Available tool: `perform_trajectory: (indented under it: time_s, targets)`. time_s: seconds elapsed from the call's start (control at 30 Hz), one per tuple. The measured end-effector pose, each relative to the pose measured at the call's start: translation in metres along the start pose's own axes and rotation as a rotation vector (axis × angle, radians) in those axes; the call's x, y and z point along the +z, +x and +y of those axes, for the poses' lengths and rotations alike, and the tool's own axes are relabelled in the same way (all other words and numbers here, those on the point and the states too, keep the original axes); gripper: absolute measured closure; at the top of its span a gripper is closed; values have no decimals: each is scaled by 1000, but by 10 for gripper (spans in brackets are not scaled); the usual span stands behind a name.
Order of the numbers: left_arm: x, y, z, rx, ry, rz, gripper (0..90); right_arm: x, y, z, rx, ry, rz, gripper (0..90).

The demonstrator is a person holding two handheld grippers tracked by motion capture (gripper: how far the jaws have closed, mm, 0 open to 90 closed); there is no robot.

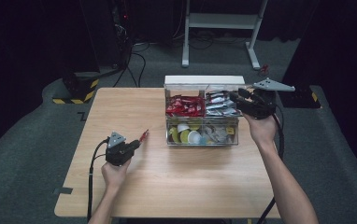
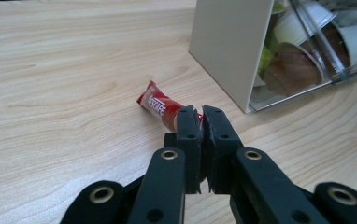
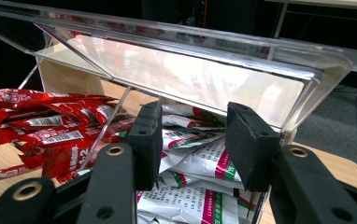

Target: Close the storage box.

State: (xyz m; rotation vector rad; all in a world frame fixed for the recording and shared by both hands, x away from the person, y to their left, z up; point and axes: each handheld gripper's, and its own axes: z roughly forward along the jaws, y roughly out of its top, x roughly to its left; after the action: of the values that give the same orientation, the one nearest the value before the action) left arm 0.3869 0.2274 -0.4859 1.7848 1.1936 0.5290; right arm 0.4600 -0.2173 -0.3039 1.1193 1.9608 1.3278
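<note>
In the high view, the left gripper (image 1: 138,141) sits low on the table (image 1: 120,107) left of the clear box (image 1: 200,135). In the left gripper view its jaws are clenched on one end of a red sachet (image 2: 160,106) lying on the wood. In the right gripper view, the right gripper (image 3: 193,135) stands parted and empty above the white sachets (image 3: 200,163).

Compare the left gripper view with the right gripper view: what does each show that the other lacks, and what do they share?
Left gripper view alone: the left gripper shut on one end of a red Nescafe stick that lies on the wooden table, plus coffee capsules behind the clear front wall.

Right gripper view alone: the right gripper with fingers apart above white-and-green sachets, a pile of red sticks alongside, and the raised clear lid.

Shared: the organiser box and bare tabletop.
</note>
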Motion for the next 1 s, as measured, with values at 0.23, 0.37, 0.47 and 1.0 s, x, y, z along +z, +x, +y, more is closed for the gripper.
perform_trajectory:
  time_s: [0.23,0.37,0.47,1.0]
  targets:
    - [11,-3,-8,14,56,8,837,0,1,0,-2,0,-2,567]
    - [19,-5,-13,22,108,11,831,0,1,0,-1,-4,-3,565]
    - [21,-5,-15,18,119,9,827,0,1,0,-1,-3,-2,565]
    - [17,-5,-17,-32,97,-30,527,-1,1,0,-2,-5,-1,564]
